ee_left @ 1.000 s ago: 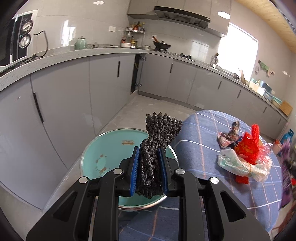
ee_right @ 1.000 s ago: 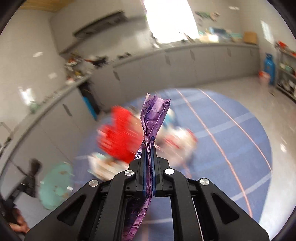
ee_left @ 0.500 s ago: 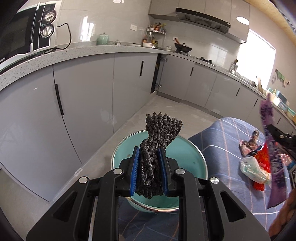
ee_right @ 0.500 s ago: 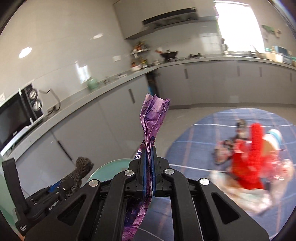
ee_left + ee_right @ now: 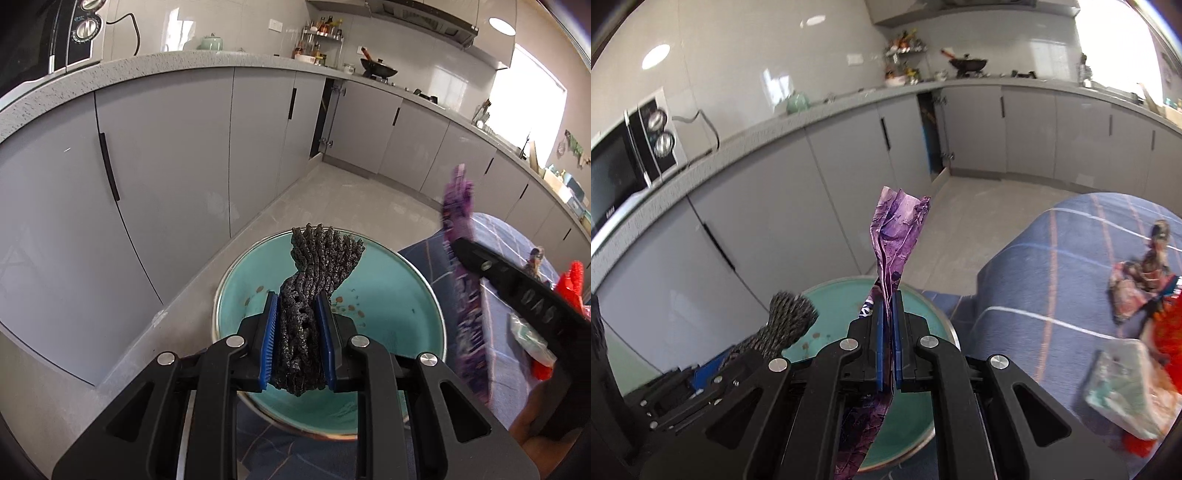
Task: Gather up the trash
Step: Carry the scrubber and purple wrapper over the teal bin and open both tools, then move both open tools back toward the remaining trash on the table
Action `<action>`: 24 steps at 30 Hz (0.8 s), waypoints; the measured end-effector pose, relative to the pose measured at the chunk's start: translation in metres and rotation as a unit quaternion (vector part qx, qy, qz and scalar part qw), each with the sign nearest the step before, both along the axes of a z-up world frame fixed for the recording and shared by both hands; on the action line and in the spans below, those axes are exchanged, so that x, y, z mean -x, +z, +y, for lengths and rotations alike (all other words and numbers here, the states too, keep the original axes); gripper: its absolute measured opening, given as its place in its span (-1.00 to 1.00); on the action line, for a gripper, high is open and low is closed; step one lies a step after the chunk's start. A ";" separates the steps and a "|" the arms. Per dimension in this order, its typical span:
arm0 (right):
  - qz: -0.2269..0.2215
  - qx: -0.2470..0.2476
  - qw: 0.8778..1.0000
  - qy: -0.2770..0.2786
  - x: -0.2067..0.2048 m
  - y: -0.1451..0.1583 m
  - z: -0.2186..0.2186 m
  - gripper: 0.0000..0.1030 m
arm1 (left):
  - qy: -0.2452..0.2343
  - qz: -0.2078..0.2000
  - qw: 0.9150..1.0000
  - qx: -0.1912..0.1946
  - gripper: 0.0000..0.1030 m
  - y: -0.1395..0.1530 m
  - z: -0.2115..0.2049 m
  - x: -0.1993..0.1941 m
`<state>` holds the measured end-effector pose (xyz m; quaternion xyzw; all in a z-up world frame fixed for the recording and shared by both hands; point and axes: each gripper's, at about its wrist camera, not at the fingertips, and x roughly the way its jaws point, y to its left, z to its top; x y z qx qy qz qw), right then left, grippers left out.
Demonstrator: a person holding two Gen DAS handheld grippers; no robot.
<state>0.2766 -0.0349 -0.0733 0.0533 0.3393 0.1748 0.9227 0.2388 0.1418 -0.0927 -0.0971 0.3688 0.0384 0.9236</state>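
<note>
Grey kitchen cabinets (image 5: 177, 155) curve behind a worktop (image 5: 1052, 295) under a blue checked cloth. Left claw (image 5: 298, 339) is clamped on a black crinkled foam net (image 5: 314, 280), held over a teal enamel basin (image 5: 399, 295) at the cloth's near-left edge. Right claw (image 5: 888, 332) is pinched tight on a crumpled purple wrapper (image 5: 897, 240), just right of the left claw and also above the basin. Farther right on the cloth lies more trash: a red foam net (image 5: 570, 280), a pale plastic bag (image 5: 1123, 387) and a patterned wrapper (image 5: 1141, 273).
</note>
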 end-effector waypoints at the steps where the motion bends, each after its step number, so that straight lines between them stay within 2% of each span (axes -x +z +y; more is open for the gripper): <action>1: 0.006 0.006 1.000 0.006 -0.004 -0.006 0.004 -0.89 | -0.001 0.003 1.000 -0.003 -0.58 -0.003 -0.001 -0.004; 8: 0.054 0.004 0.998 0.033 -0.027 -0.036 0.012 -0.82 | -0.005 0.028 1.000 -0.013 -0.55 -0.021 -0.008 -0.027; 9: 0.060 0.004 0.998 0.036 -0.029 -0.038 0.013 -0.61 | -0.005 0.032 0.999 -0.015 -0.54 -0.023 -0.009 -0.029; 10: 0.064 0.003 0.997 0.036 -0.030 -0.041 0.012 -0.25 | -0.004 0.035 0.999 -0.018 -0.54 -0.025 -0.009 -0.031; 12: 0.058 -0.009 0.998 0.031 -0.028 -0.040 0.007 0.00 | 0.003 0.039 0.999 -0.026 -0.40 -0.027 -0.008 -0.032; 14: 0.054 -0.010 0.998 0.025 -0.024 -0.037 0.003 0.00 | 0.010 0.038 0.999 -0.034 -0.04 -0.027 -0.007 -0.030; 18: 0.034 -0.018 0.999 0.000 -0.009 -0.025 -0.011 0.01 | 0.018 0.035 0.998 -0.050 0.18 -0.024 -0.006 -0.027; 20: 0.020 -0.018 1.000 -0.014 0.003 -0.018 -0.019 0.10 | 0.023 0.034 0.998 -0.051 0.40 -0.022 -0.006 -0.024; 22: 0.011 -0.024 0.999 -0.024 0.012 -0.013 -0.026 0.30 | 0.026 0.032 0.998 -0.052 0.47 -0.019 -0.006 -0.019; 24: -0.003 -0.027 0.999 -0.034 0.024 -0.006 -0.033 0.41 | 0.033 0.029 0.998 -0.055 0.61 -0.015 -0.007 -0.014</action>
